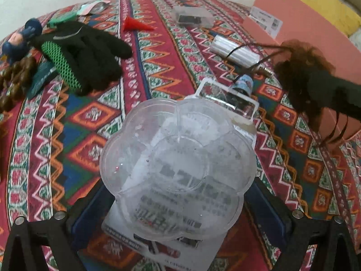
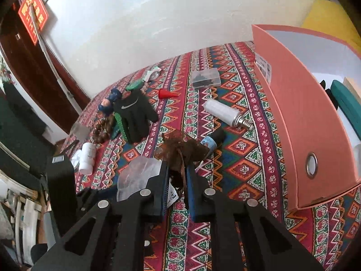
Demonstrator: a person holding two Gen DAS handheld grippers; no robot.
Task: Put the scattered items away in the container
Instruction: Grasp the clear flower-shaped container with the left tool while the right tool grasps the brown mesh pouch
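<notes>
A clear flower-shaped tray [image 1: 178,169] was pinched by the left gripper [image 1: 178,205]; a brown hair net [image 2: 180,151], clamped loosely by the right gripper [image 2: 177,180], could have snagged on the pink box [image 2: 300,122].

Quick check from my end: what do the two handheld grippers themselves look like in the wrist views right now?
Both match. The left gripper and right gripper have black angular frames with triangular cut-outs and round silver bolt heads near the finger bases. Their fingers are black outside with blue inner pads. No cables, sleeves or hands show. A small white printed tag sits by the right gripper's left finger.
</notes>
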